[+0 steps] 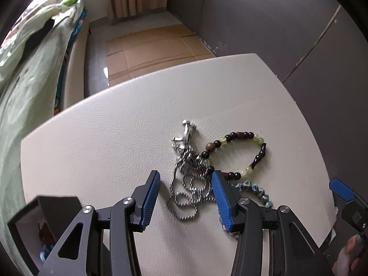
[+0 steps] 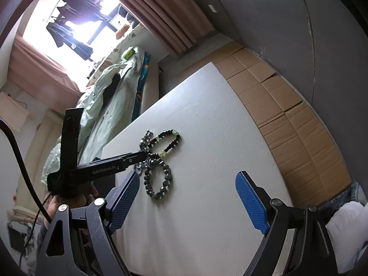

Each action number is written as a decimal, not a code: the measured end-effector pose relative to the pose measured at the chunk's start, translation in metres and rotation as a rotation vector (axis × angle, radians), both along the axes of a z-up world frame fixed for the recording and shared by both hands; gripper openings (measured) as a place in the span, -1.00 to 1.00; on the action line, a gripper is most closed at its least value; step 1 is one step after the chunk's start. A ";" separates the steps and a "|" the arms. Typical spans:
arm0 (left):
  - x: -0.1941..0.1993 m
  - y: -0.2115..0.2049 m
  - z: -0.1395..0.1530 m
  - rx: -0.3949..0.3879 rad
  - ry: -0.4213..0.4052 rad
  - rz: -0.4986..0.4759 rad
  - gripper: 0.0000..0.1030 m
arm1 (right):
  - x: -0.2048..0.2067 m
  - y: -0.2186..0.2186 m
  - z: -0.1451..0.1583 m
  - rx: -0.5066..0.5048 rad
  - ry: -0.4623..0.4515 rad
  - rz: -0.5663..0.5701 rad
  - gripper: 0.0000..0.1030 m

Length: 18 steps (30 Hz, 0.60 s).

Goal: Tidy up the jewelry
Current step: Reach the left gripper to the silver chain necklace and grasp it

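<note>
A silver ball-chain necklace (image 1: pixel 192 184) with a metal pendant (image 1: pixel 186 134) lies heaped on the white table (image 1: pixel 103 138). A black-and-green bead bracelet (image 1: pixel 241 154) lies to its right, and a blue-grey bead bracelet (image 1: pixel 257 191) lies just below that. My left gripper (image 1: pixel 185 185) is open, its fingers on either side of the chain. In the right wrist view the same pile (image 2: pixel 158 158) lies ahead, with the left gripper (image 2: pixel 138 157) reaching into it. My right gripper (image 2: pixel 188 184) is open and empty above the table, near the blue-grey bracelet (image 2: pixel 158 184).
A black open box (image 1: pixel 39 220) stands at the table's near left corner, with something inside. A bed with a green quilt (image 1: pixel 27 73) lies to the left. Cardboard (image 1: pixel 149 50) covers the floor beyond the table. The right gripper's fingertip (image 1: pixel 340 188) shows at the right edge.
</note>
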<state>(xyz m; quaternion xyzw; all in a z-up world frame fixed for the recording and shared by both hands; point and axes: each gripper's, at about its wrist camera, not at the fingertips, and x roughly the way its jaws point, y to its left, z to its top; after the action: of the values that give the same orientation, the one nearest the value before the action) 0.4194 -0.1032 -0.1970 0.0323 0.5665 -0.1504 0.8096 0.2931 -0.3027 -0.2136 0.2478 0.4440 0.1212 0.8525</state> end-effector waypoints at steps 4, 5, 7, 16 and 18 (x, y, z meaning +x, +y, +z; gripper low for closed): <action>0.001 -0.006 -0.001 0.014 -0.017 -0.020 -0.21 | 0.008 0.002 -0.001 -0.008 0.005 0.001 0.68; -0.001 -0.007 -0.001 0.027 -0.027 -0.026 -0.35 | 0.011 0.004 -0.002 -0.007 0.007 0.001 0.68; -0.002 -0.009 -0.001 0.015 -0.027 -0.040 -0.77 | 0.016 0.007 -0.003 -0.010 0.010 0.004 0.68; -0.012 -0.010 0.014 -0.031 -0.042 -0.077 -0.96 | 0.054 0.030 -0.004 -0.059 0.036 0.059 0.41; -0.013 -0.006 0.024 -0.044 -0.060 -0.071 -0.96 | 0.060 0.034 -0.005 -0.075 0.046 0.068 0.36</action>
<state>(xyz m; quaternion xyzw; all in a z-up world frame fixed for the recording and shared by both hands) 0.4065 -0.1095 -0.1731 0.0392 0.5371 -0.1905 0.8208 0.3533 -0.2686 -0.2189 0.2031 0.4757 0.1277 0.8463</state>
